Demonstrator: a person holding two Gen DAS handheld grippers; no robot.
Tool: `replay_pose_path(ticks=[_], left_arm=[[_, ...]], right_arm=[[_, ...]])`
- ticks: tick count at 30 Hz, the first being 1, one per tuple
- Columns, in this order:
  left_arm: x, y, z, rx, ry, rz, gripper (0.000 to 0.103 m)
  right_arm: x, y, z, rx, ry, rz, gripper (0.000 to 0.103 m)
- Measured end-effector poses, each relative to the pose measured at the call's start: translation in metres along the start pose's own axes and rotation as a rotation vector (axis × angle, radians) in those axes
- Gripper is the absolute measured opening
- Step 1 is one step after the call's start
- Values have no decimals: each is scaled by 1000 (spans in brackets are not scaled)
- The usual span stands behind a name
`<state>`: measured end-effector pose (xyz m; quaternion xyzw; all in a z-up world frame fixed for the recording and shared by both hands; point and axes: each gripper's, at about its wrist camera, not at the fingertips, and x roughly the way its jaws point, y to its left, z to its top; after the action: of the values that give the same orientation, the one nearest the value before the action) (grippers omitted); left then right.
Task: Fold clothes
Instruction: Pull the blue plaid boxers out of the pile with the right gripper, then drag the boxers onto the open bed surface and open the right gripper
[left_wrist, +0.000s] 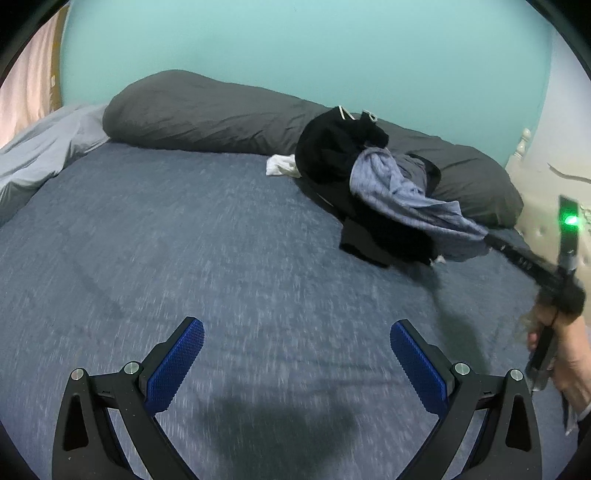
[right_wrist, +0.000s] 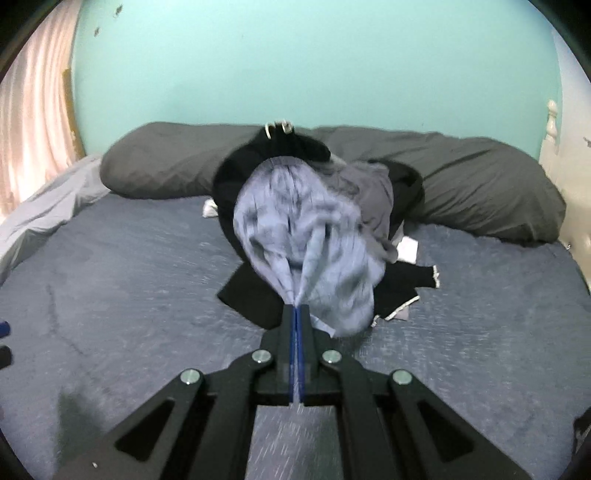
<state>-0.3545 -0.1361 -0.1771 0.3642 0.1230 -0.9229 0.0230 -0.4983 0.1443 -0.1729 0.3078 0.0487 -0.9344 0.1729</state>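
No legible text, label, brand mark, number or sign is found in either wrist view. Nothing readable is observed on any surface, and fine detail is lost to motion blur.

Left claw (left_wrist: 297, 354) with blue pads spread wide and nothing between them, angled downward, right claw (right_wrist: 297, 314) pinched tight on light blue cloth (right_wrist: 295, 236) (pads pressed together), bare hand (left_wrist: 565, 354) gripping its handle
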Motion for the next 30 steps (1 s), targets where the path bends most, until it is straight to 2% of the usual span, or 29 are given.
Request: replay_pose_path(ticks=[13, 19, 24, 27, 30], left_arm=[[-103, -31, -50, 4, -14, -61, 103], [-138, -38, -77, 7, -15, -86, 103], [-153, -41, -97, 9, -12, -99, 103], [-150, -40, -111, 6, 4, -101, 103], [-144, -40, -126, 2, 17, -105, 103]], right_arm=[[-173, 40, -17, -46, -55, 81, 0], [-245, 54, -29, -44, -83, 142, 0], [-274, 62, -61, -36, -51, 205, 0], [-275, 60, -92, 4, -19, 231, 0], [-264, 47, -124, 49, 7, 215, 0]])
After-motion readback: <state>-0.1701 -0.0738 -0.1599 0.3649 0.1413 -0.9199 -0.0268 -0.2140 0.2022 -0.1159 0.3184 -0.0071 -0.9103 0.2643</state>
